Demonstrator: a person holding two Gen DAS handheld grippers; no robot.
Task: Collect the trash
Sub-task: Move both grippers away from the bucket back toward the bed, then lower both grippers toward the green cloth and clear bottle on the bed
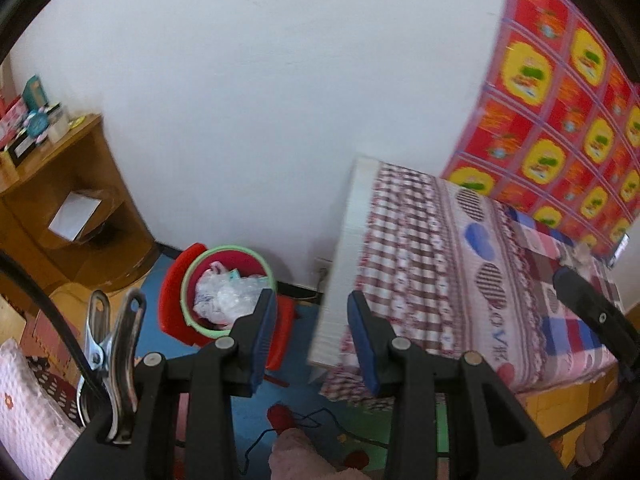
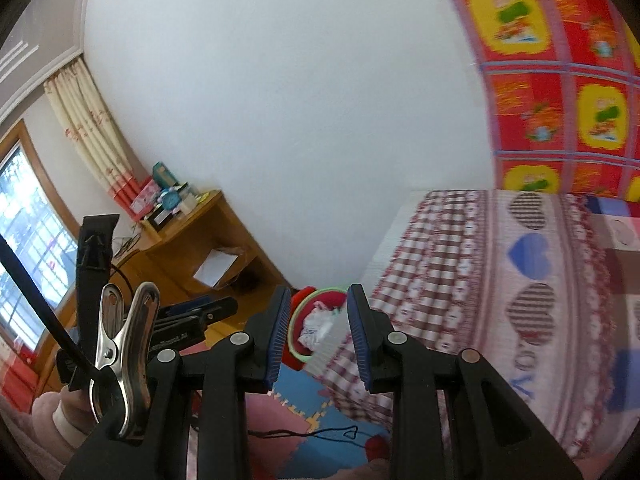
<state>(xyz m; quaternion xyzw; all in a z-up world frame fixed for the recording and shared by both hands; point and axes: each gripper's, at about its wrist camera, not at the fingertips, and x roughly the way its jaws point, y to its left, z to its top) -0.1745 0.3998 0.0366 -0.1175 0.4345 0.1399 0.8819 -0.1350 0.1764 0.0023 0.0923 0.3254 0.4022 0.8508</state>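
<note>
- Left gripper point(image 1: 312, 336) — lower centre of its view, jaws spread, nothing between the pads.
- Right gripper point(image 2: 319, 334) — lower centre, jaws apart, empty.
- Red bin point(image 1: 224, 292) with green rim — centre-left on the floor beside the bed point(image 1: 460, 264), crumpled white trash point(image 1: 224, 294) inside.
- Wooden shelf point(image 1: 68, 208) — left edge, cluttered on top.

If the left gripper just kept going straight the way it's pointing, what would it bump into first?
Probably the near corner of the bed, which sits just past the open left gripper. The red trash bin lies a little off to the left of that line. Depth is hard to judge through this lens.
</note>
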